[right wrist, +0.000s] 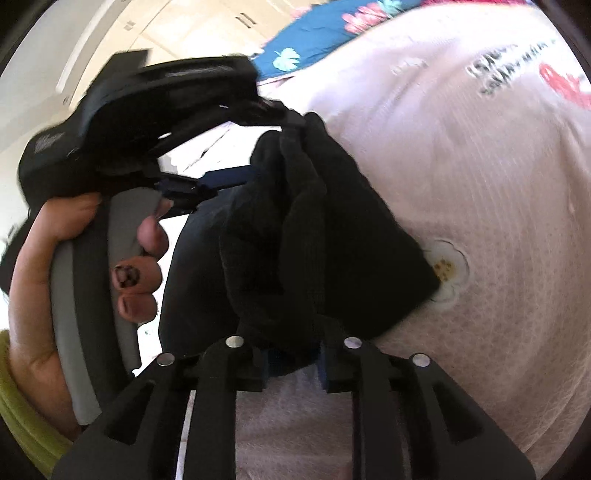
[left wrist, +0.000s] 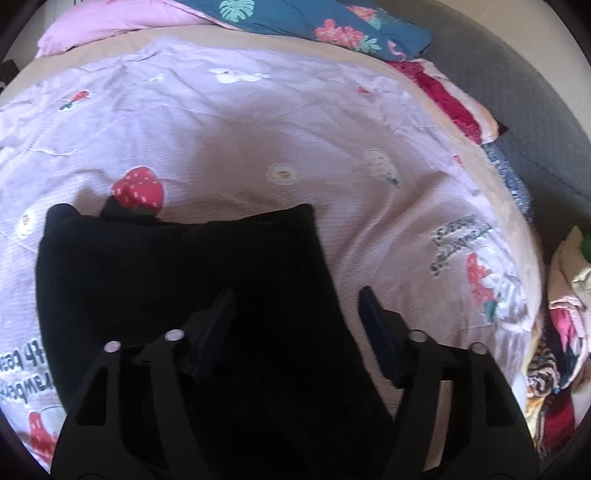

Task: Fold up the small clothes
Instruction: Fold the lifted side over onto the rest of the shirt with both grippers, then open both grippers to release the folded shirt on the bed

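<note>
- The right gripper point(right wrist: 291, 363) has its jaws drawn in around a bunched fold of the black ribbed knit garment point(right wrist: 317, 236); the cloth bulges up between the blue pads, so I judge it clamped on the fabric, probably to lift one end while the other is handled.
- From that grip the garment rises toward 12 o'clock in thick gathered ridges, its lower corner draping onto a white flower print on the pale pink quilted bedspread point(right wrist: 480, 184) at about 3 o'clock.
- At 9 to 11 o'clock in the right wrist view, the person's left hand point(right wrist: 44, 258) wraps the grey handle of the left gripper, whose fingers reach the garment's top edge near 12 o'clock; that contact is blurred.
- In the left wrist view the left gripper point(left wrist: 297, 314) stands with its jaws wide apart, the left finger over the black cloth, the right finger over bedspread just beside the garment's edge; nothing sits pinched between them.
- The garment lies spread from 6 to 10 o'clock there, reaching a red strawberry print.
- Beyond, at 12 to 1 o'clock, lies a teal flowered cloth point(left wrist: 314, 22); at 4 o'clock, a pile of mixed clothes point(left wrist: 561, 332) probably awaits folding.
</note>
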`<state>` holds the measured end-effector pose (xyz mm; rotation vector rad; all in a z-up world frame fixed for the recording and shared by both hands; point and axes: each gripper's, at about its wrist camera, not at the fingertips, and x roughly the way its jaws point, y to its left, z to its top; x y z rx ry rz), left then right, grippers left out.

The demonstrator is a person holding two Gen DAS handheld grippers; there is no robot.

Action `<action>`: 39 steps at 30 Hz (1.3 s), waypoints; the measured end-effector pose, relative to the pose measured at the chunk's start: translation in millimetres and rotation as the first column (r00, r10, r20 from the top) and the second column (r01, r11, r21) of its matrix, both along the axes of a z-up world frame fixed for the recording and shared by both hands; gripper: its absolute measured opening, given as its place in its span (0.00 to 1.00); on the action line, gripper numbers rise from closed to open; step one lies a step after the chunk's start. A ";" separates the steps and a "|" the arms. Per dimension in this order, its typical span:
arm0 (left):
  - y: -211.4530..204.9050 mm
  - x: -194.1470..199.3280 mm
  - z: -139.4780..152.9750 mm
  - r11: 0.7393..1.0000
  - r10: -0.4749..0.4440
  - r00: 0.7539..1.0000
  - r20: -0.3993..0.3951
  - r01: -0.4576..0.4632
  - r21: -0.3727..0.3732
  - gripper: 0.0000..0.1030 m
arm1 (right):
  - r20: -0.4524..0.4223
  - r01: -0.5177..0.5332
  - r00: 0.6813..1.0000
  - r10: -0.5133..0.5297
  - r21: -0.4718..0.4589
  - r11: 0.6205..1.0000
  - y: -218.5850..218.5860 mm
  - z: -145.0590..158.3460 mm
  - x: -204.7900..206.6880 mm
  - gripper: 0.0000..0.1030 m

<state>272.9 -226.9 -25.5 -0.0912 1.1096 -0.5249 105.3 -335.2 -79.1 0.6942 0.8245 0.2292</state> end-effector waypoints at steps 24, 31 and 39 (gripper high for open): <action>126.5 -63.6 -10.1 0.979 0.196 0.965 0.172 -0.204 0.030 0.65 | -0.014 -0.323 0.943 0.333 -0.286 0.902 16.6 55.5 74.7 0.19; 108.3 -74.6 -12.3 0.988 0.138 0.973 0.186 -0.149 0.045 0.66 | 0.017 -0.308 0.942 0.336 -0.355 0.882 -10.7 50.3 77.1 0.18; 103.2 -84.0 -15.8 0.987 0.131 0.973 0.189 -0.145 0.065 0.68 | 0.002 -0.247 0.965 0.261 -0.325 0.913 -20.2 29.6 77.8 0.33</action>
